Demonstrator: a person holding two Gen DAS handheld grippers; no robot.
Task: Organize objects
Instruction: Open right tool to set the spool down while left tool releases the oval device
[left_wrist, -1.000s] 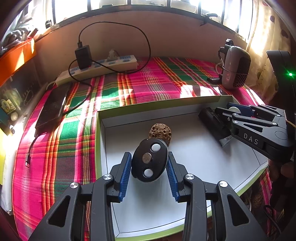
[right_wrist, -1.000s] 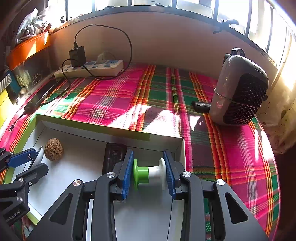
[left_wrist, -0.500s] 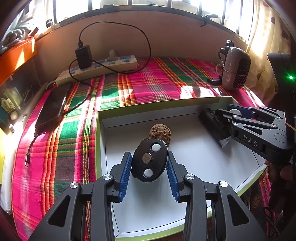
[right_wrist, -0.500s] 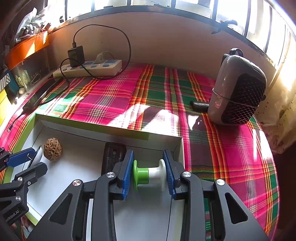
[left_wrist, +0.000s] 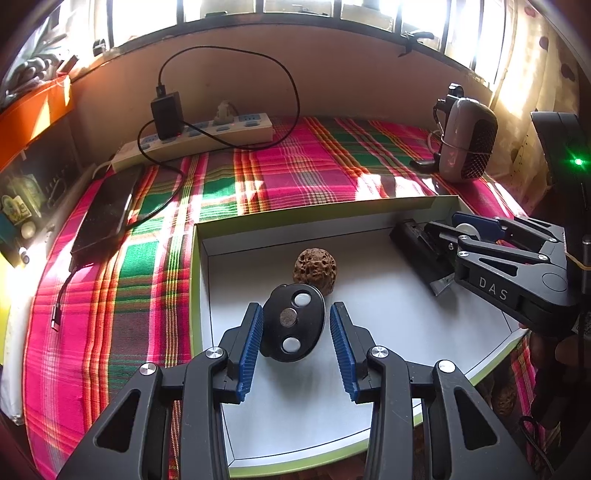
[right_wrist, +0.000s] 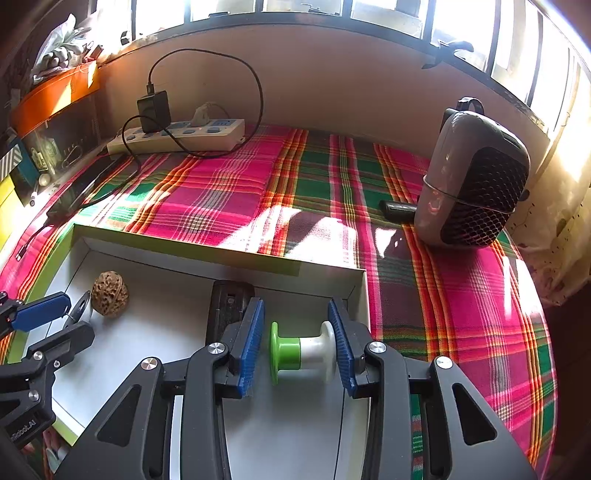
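Note:
A shallow white box with a green rim (left_wrist: 195, 280) lies on the plaid cloth. In it are a brown walnut (left_wrist: 315, 266), a black oval fob with three round buttons (left_wrist: 293, 328), a black rectangular device (left_wrist: 417, 251) and a green and white spool (right_wrist: 301, 351). My left gripper (left_wrist: 296, 338) is open, its blue pads apart from the fob, which sits between them against the walnut. My right gripper (right_wrist: 296, 341) is open around the spool, with a gap on the green side. The black device (right_wrist: 229, 304) lies just left of it.
A grey and black fan heater (right_wrist: 472, 181) stands at the right on the plaid cloth (right_wrist: 229, 192). A white power strip with a black charger (left_wrist: 192, 136) lies by the back wall. A dark phone (left_wrist: 105, 210) lies at the left. An orange shelf (left_wrist: 33, 114) is far left.
Both grippers have opened: the left pads have let go of the black fob and the right pads have let go of the spool. Both objects now rest in the box.

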